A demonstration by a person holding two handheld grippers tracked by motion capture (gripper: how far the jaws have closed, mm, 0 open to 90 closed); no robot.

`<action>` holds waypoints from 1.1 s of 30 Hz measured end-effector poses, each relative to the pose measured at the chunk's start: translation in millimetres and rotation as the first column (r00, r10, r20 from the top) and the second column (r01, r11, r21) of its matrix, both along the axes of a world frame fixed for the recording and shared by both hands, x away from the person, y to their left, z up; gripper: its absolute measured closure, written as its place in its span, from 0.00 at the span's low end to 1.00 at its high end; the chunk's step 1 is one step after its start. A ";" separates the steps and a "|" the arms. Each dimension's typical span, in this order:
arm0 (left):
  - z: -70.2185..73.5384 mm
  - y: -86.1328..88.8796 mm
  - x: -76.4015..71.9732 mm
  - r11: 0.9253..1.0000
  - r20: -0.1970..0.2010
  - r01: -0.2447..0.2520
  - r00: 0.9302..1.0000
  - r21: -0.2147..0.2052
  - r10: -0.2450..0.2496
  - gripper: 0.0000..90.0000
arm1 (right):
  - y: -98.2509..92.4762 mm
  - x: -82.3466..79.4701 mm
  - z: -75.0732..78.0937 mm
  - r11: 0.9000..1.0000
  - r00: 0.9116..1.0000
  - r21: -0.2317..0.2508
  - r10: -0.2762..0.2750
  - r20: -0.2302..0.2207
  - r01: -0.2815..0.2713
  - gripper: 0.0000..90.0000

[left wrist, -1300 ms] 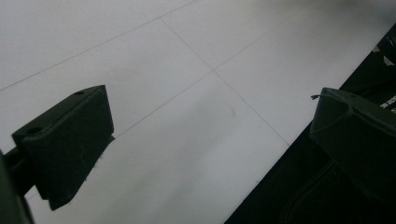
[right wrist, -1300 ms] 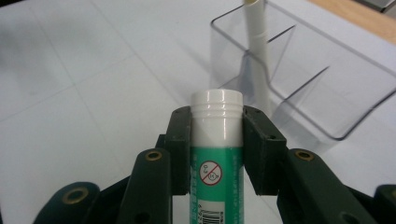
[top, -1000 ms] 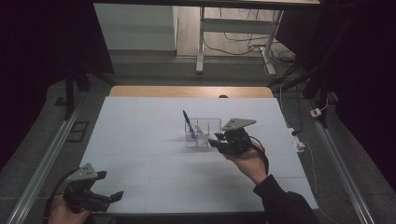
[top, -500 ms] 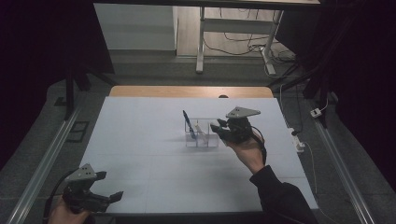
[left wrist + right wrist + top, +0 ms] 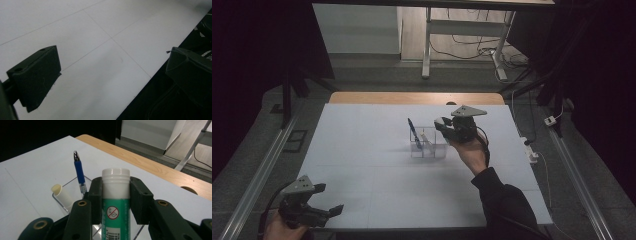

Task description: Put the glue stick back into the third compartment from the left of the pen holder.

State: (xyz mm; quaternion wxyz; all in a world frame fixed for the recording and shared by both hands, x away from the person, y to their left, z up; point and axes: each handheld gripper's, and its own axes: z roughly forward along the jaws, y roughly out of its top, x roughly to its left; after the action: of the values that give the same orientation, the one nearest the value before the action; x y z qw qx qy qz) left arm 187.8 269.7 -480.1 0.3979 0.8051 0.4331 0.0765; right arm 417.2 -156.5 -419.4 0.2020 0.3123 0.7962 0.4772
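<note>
My right gripper (image 5: pixel 445 125) is shut on a green-and-white tube with a white cap (image 5: pixel 115 195), held upright between its pads (image 5: pixel 96 195). It hovers at the right edge of a clear plastic box (image 5: pixel 428 146) near the middle of the white table. In the box stand a blue pen (image 5: pixel 412 130) (image 5: pixel 80 175) and a cream stick (image 5: pixel 61 193), both leaning. My left gripper (image 5: pixel 328 199) rests low at the table's near left corner. Its jaws stand open over bare table (image 5: pixel 100 57) with nothing between them.
The white table top (image 5: pixel 362 165) ends in a wooden strip (image 5: pixel 412 98) at the far edge. Metal rails (image 5: pixel 257 180) run along both sides of the table. A metal frame leg (image 5: pixel 427 45) and cables lie on the floor beyond.
My right gripper has carried the tube away from the person, toward the far side, and now sits beside the box's right edge. The left gripper has stayed put.
</note>
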 end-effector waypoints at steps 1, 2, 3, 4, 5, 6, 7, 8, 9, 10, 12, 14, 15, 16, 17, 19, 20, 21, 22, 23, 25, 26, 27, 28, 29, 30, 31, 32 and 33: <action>0.0 -0.1 0.0 1.000 0.000 0.000 1.000 0.000 0.000 0.00 | 0.4 1.2 0.1 1.000 1.000 0.003 -0.003 0.000 0.003 0.73; 0.0 -0.1 0.1 1.000 -0.001 0.001 1.000 0.001 -0.001 0.00 | 1.1 2.4 0.2 1.000 1.000 0.010 -0.005 0.004 0.005 0.73; -0.1 -0.2 0.1 1.000 -0.001 0.001 1.000 0.001 -0.001 0.00 | 1.8 3.9 0.6 1.000 1.000 0.012 -0.004 0.005 0.004 0.73; -0.1 -0.1 0.1 1.000 -0.001 0.001 1.000 0.001 -0.001 0.00 | 2.6 4.9 0.7 1.000 1.000 0.014 -0.007 0.007 0.006 0.73; -0.1 -0.1 0.1 1.000 -0.001 0.001 1.000 0.001 -0.001 0.00 | 3.5 6.1 0.7 1.000 1.000 0.015 -0.008 0.007 0.008 0.73; -0.1 -0.1 0.1 1.000 -0.001 0.001 1.000 0.001 -0.001 0.00 | 4.6 7.6 0.4 1.000 1.000 0.021 -0.009 0.009 0.009 0.73; -0.1 0.0 0.1 1.000 -0.001 0.001 1.000 0.000 -0.001 0.00 | 5.7 9.0 0.1 1.000 1.000 0.019 -0.011 0.009 0.010 0.73; -0.1 0.1 0.1 1.000 -0.002 0.001 1.000 0.000 -0.001 0.00 | 7.0 10.5 -0.6 1.000 1.000 0.021 -0.012 0.010 0.012 0.73; -0.1 0.1 0.1 1.000 -0.002 0.001 1.000 -0.001 -0.001 0.00 | 8.3 11.9 -1.4 1.000 1.000 0.023 -0.015 0.011 0.014 0.73; -0.2 0.1 0.1 1.000 -0.002 0.000 1.000 -0.002 0.000 0.00 | 9.4 13.3 -2.1 1.000 1.000 0.024 -0.013 0.009 0.013 0.73; -0.2 0.1 0.1 1.000 -0.002 0.000 1.000 -0.002 0.000 0.00 | 11.6 15.7 -3.8 1.000 1.000 0.021 -0.016 0.014 0.016 0.73; -0.2 0.1 0.2 1.000 -0.003 0.001 1.000 -0.001 -0.001 0.00 | 13.2 17.4 -5.0 1.000 1.000 0.019 -0.017 0.016 0.017 0.73; -0.2 0.0 0.2 1.000 -0.003 0.001 1.000 -0.001 -0.001 0.00 | 14.1 18.2 -5.6 1.000 1.000 0.022 -0.018 0.018 0.017 0.73; -0.2 0.0 0.2 1.000 -0.003 0.001 1.000 0.000 -0.001 0.00 | 14.7 19.0 -6.0 1.000 1.000 0.024 -0.019 0.019 0.019 0.73; -0.2 -0.1 0.2 1.000 -0.003 0.001 1.000 0.000 -0.001 0.00 | 15.4 19.7 -6.6 0.999 1.000 0.027 -0.022 0.019 0.022 0.73; -0.2 0.0 0.3 1.000 -0.004 0.002 1.000 0.000 -0.002 0.00 | 16.6 21.1 -7.9 0.999 0.999 0.028 -0.033 0.019 0.032 0.73; -0.3 0.0 0.3 1.000 -0.004 0.002 1.000 -0.001 -0.002 0.00 | 17.2 22.3 -8.9 0.999 0.999 0.030 -0.031 0.021 0.030 0.73; -0.3 0.0 0.3 1.000 -0.004 0.002 1.000 0.000 -0.002 0.00 | 18.1 22.9 -9.9 0.999 0.999 0.032 -0.037 0.020 0.036 0.73; -0.3 0.0 0.4 1.000 -0.004 0.003 1.000 0.000 -0.003 0.00 | 18.8 23.6 -11.0 0.999 0.999 0.031 -0.037 0.021 0.036 0.73; -0.3 0.0 0.4 1.000 -0.005 0.003 1.000 0.000 -0.003 0.00 | 19.5 24.4 -12.3 0.999 0.999 0.032 -0.035 0.023 0.034 0.73; -0.3 -0.1 0.5 1.000 -0.005 0.003 1.000 0.000 -0.003 0.00 | 21.3 25.4 -14.9 0.999 0.999 0.029 -0.040 0.020 0.040 0.73; -0.3 -0.1 0.5 1.000 -0.005 0.004 1.000 0.001 -0.004 0.00 | 22.0 25.9 -16.2 0.999 0.999 0.027 -0.040 0.023 0.039 0.72; -0.3 -0.1 0.4 1.000 -0.005 0.005 1.000 0.000 -0.005 0.00 | 22.9 26.2 -17.7 0.999 0.999 0.031 -0.041 0.021 0.040 0.72; -0.3 -0.1 0.4 1.000 -0.005 0.005 1.000 0.001 -0.005 0.00 | 23.5 26.5 -19.1 0.999 0.999 0.033 -0.042 0.020 0.041 0.72; -0.3 -0.1 0.4 1.000 -0.005 0.005 1.000 0.001 -0.005 0.00 | 24.1 26.8 -20.4 0.999 0.999 0.030 -0.043 0.019 0.042 0.72; -0.3 -0.2 0.4 1.000 -0.005 0.005 1.000 0.001 -0.005 0.00 | 24.4 26.9 -21.5 0.999 0.999 0.025 -0.043 0.020 0.042 0.72; -0.3 -0.2 0.4 1.000 -0.005 0.005 1.000 0.002 -0.005 0.00 | 25.1 26.7 -22.8 0.999 0.999 0.024 -0.044 0.017 0.043 0.72; -0.3 -0.3 0.4 1.000 -0.005 0.005 1.000 0.003 -0.005 0.00 | 25.6 26.6 -23.9 0.999 0.999 0.019 -0.042 0.016 0.041 0.72; -0.3 -0.3 0.4 1.000 -0.005 0.006 1.000 0.003 -0.006 0.00 | 26.1 26.4 -24.8 0.999 0.999 0.016 -0.041 0.015 0.041 0.72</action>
State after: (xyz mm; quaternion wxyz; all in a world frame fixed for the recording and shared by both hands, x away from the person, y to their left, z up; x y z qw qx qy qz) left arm 188.2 269.4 -480.4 0.3958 0.8071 0.4318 0.0740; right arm 443.5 -130.4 -444.2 0.2154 0.3262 0.7843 0.4816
